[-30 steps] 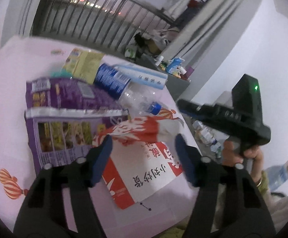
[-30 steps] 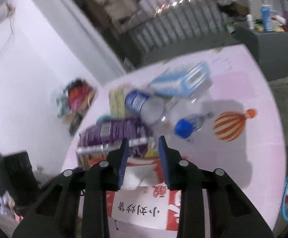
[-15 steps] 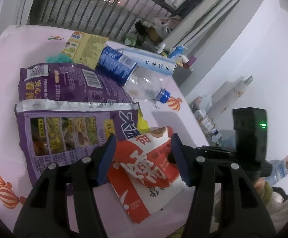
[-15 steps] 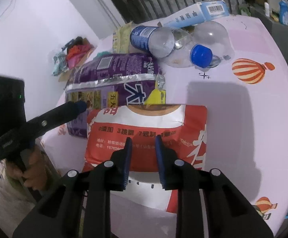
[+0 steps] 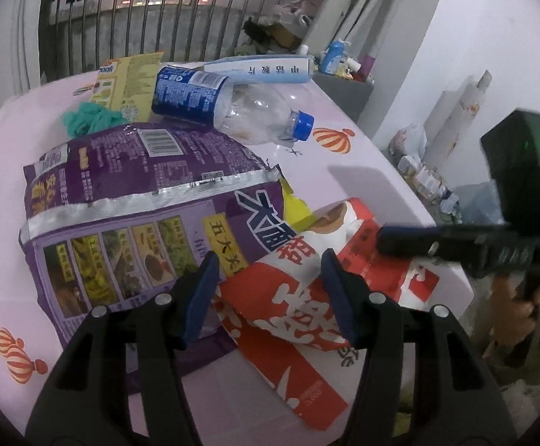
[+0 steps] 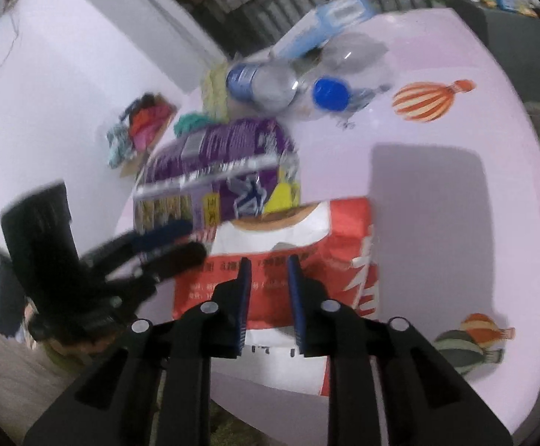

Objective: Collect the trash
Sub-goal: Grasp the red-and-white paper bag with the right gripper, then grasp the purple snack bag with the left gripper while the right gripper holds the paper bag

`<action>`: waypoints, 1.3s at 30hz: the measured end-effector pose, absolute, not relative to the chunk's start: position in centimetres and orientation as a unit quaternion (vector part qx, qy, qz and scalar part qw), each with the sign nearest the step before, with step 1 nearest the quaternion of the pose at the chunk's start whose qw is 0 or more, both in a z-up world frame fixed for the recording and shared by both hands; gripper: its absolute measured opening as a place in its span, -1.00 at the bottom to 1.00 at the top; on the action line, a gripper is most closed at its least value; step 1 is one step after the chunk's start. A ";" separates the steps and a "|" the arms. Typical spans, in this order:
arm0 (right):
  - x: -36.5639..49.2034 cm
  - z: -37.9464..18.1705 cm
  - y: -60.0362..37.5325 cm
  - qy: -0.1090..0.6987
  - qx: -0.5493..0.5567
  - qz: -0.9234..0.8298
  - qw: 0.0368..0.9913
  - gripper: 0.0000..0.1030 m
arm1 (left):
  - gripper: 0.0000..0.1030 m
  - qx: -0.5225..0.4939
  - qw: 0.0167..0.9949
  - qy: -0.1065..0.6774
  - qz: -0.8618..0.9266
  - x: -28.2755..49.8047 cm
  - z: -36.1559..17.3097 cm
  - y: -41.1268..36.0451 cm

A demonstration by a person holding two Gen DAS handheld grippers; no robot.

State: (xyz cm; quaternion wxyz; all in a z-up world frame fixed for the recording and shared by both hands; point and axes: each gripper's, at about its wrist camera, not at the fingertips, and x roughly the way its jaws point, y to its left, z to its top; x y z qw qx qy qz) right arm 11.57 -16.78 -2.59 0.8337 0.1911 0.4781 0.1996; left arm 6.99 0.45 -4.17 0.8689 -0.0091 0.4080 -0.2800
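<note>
A red-and-white snack bag point(image 5: 292, 297) point(image 6: 344, 245) lies crumpled at the near edge of the pink table point(image 5: 344, 171). My left gripper point(image 5: 270, 293) point(image 6: 192, 239) is open and straddles the bag's raised fold from its left end, with the pads beside the fold and not squeezing it. My right gripper point(image 6: 270, 282) point(image 5: 385, 239) hovers over the bag's other side. Its jaws stand narrow but open, and flat bag surface shows in the gap. A purple snack bag point(image 5: 140, 193) lies partly under the red one. Behind it lies a clear bottle point(image 5: 232, 107) with a blue cap.
A blue-and-white box point(image 5: 259, 68), a yellow packet point(image 5: 128, 78) and a teal wad point(image 5: 87, 120) lie at the table's far side. A grey cabinet point(image 5: 344, 85) and window bars stand beyond. A person's hand point(image 5: 519, 297) holds the right gripper off the table's near corner.
Both grippers have come down and forward onto the red-and-white bag. Its fold now sits between the left pads. The right jaws have narrowed, and the left gripper has rolled.
</note>
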 end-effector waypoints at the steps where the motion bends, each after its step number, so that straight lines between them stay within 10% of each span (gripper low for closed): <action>1: 11.5 -2.1 -17.6 0.467 0.205 0.195 0.838 -0.51 | 0.02 -0.006 0.869 0.407 -0.280 7.0 -4.2 0.4; 4: 11.8 -1.7 -19.3 0.447 0.251 0.181 0.839 -0.05 | 0.02 -0.007 0.868 0.408 -0.282 7.3 -4.4 0.6; 17: 13.8 -5.1 -19.8 0.507 0.324 0.214 0.770 0.29 | 0.02 0.005 0.870 0.396 -0.293 7.0 -5.1 0.8; 24: 14.5 -5.3 -19.9 0.503 0.334 0.223 0.765 0.28 | 0.02 -0.004 0.869 0.397 -0.296 7.1 -5.3 1.0; 39: 12.4 -1.7 -16.9 0.474 0.200 0.162 0.842 -0.47 | 0.04 -0.024 0.877 0.383 -0.288 7.1 -4.9 2.3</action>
